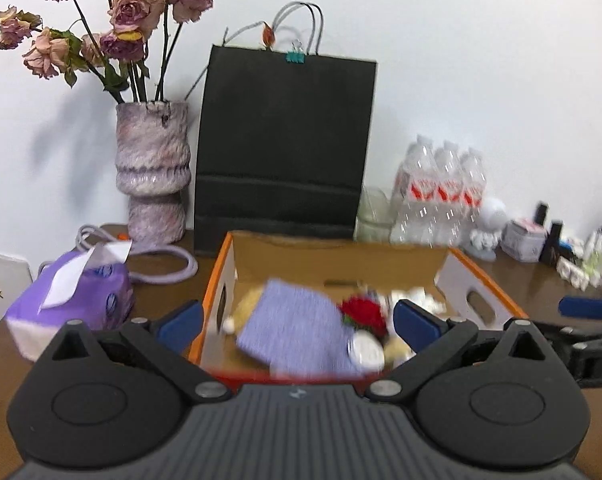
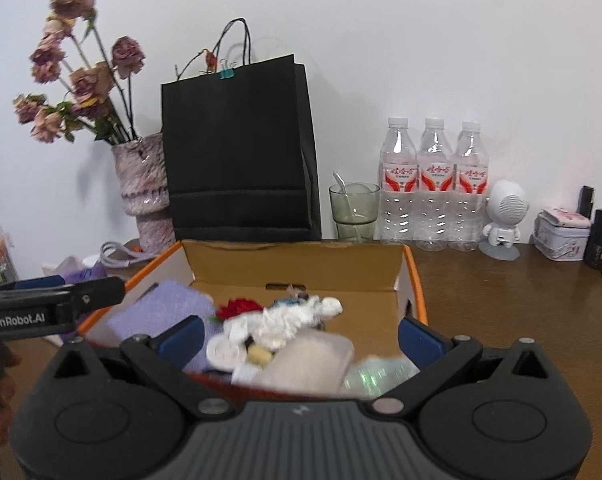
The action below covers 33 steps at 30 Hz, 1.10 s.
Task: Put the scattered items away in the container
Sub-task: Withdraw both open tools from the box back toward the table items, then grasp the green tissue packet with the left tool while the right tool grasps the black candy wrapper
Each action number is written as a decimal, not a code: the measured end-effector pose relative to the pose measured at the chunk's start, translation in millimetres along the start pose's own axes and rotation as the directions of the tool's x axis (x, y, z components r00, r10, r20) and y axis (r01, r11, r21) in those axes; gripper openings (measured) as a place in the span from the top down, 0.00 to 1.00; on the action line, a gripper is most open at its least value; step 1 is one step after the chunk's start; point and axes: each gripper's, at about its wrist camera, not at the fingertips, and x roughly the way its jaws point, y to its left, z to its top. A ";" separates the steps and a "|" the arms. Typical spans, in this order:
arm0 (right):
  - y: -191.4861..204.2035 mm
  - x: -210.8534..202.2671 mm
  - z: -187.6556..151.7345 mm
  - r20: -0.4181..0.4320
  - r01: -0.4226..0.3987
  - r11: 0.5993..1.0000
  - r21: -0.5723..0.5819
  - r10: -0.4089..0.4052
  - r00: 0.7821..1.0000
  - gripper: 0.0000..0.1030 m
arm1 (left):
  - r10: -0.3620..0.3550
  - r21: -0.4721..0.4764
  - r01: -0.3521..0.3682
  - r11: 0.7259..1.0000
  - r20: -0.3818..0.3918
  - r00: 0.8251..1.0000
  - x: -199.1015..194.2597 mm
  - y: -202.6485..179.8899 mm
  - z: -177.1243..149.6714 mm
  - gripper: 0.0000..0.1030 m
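Note:
An orange-rimmed cardboard box [image 1: 481,276] stands on the brown table; it also shows in the right wrist view [image 2: 415,276]. Inside lie a lilac cloth [image 1: 297,328], a red flower [image 1: 363,312], a round white tin [image 1: 365,349] and several white bits. The right wrist view shows the cloth [image 2: 157,312], the flower [image 2: 237,306], a white crumpled piece [image 2: 293,316] and a pale pouch [image 2: 309,364]. My left gripper [image 1: 299,322] is open and empty over the box's near edge. My right gripper [image 2: 299,334] is open and empty there too.
Behind the box stand a black paper bag [image 1: 285,140], a vase of dried roses [image 1: 153,172], water bottles [image 2: 433,184], a glass [image 2: 353,210] and a white figurine [image 2: 503,216]. A purple tissue pack [image 1: 69,300] lies left. Small tins and cosmetics [image 2: 561,236] sit right.

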 end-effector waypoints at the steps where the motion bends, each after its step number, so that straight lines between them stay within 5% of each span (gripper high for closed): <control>1: 0.3 -6.4 -5.3 -0.003 0.003 1.000 -0.011 -0.003 1.000 0.00 | -0.003 0.009 0.003 1.000 -0.013 1.000 -3.9 -1.1 -5.5 0.00; 13: -2.0 -31.4 -91.6 -0.128 0.050 0.998 -0.023 -0.053 0.990 0.00 | 0.010 0.048 0.001 0.999 -0.225 0.974 0.1 -26.0 -85.5 0.00; 22: 1.6 -24.2 -103.3 -0.159 0.063 0.997 -0.046 -0.069 0.985 0.00 | 0.045 0.063 -0.030 0.998 -0.245 0.969 10.3 -34.2 -93.4 0.01; 23: 1.9 -23.9 -103.7 -0.160 0.062 0.997 -0.047 -0.068 0.985 0.00 | 0.042 0.065 -0.026 0.998 -0.247 0.968 12.4 -34.3 -94.0 0.12; 25: 2.3 -22.5 -104.2 -0.164 0.058 0.997 -0.048 -0.065 0.984 0.00 | 0.022 0.075 -0.006 0.997 -0.221 0.975 9.8 -33.0 -93.1 0.53; 33: 20.6 -12.8 -103.1 -0.164 0.026 0.996 -0.080 -0.039 0.986 0.00 | -0.051 -0.054 0.041 0.998 -0.198 0.979 2.6 3.3 -83.8 0.56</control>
